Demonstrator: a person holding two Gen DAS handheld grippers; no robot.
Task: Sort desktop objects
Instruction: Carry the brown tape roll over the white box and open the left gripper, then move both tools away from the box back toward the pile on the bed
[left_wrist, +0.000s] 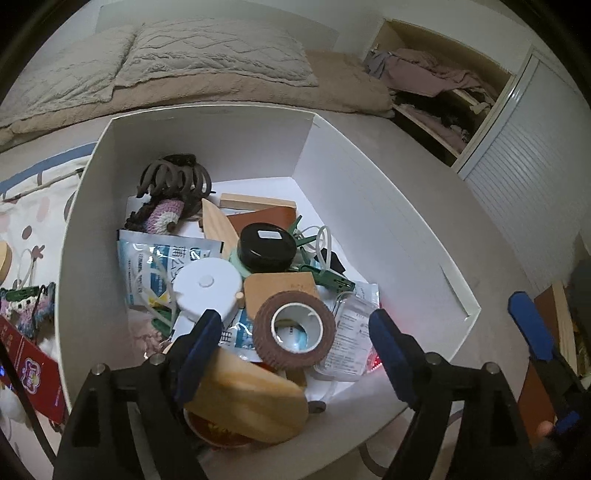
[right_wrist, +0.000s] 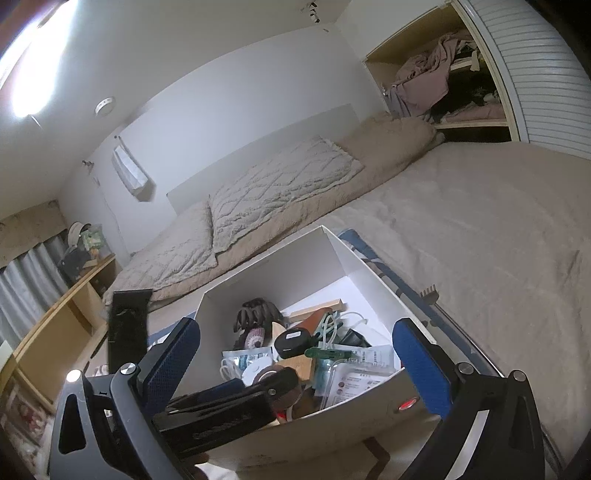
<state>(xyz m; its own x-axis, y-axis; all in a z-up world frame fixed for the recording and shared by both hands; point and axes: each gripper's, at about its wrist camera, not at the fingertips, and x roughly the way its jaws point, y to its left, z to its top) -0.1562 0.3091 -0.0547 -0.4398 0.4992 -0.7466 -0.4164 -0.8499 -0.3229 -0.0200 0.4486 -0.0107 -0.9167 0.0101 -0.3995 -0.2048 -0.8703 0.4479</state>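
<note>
A: Where's the left tool (left_wrist: 291, 343)?

B: Over the near edge of the white box (left_wrist: 85, 236), pointing down into it. Its blue pads stand apart, and nothing is pressed between them. A brown tape roll (left_wrist: 294, 326) lies on the heap inside the gap, touching neither pad.

A: And the right tool (right_wrist: 295, 354)?

B: Also spread wide, with the box's near side between its fingers; it grips nothing. The left tool's black body crosses its view low down, above the box's near rim.

A: What's in the box?

B: A pile. A brown claw hair clip (left_wrist: 173, 177) sits at the far left corner with a crocheted pink and purple piece (left_wrist: 162, 218) just below it. A black round tin (left_wrist: 266, 246) is in the middle, a white round lid (left_wrist: 207, 288) to its near left, and printed foil sachets (left_wrist: 147, 258) lie under that. Green pegs (left_wrist: 325, 277) and white cable ties (left_wrist: 323, 243) lie towards the right wall. A tan oval wooden piece (left_wrist: 251, 398) leans at the near edge, just beside the left pad.

A: Where does the box stand?

B: On the bed (right_wrist: 480, 221), on a beige cover, with quilted pillows (left_wrist: 214, 51) beyond its far edge. More items lie outside its left wall on a patterned sheet (left_wrist: 22, 221).
</note>
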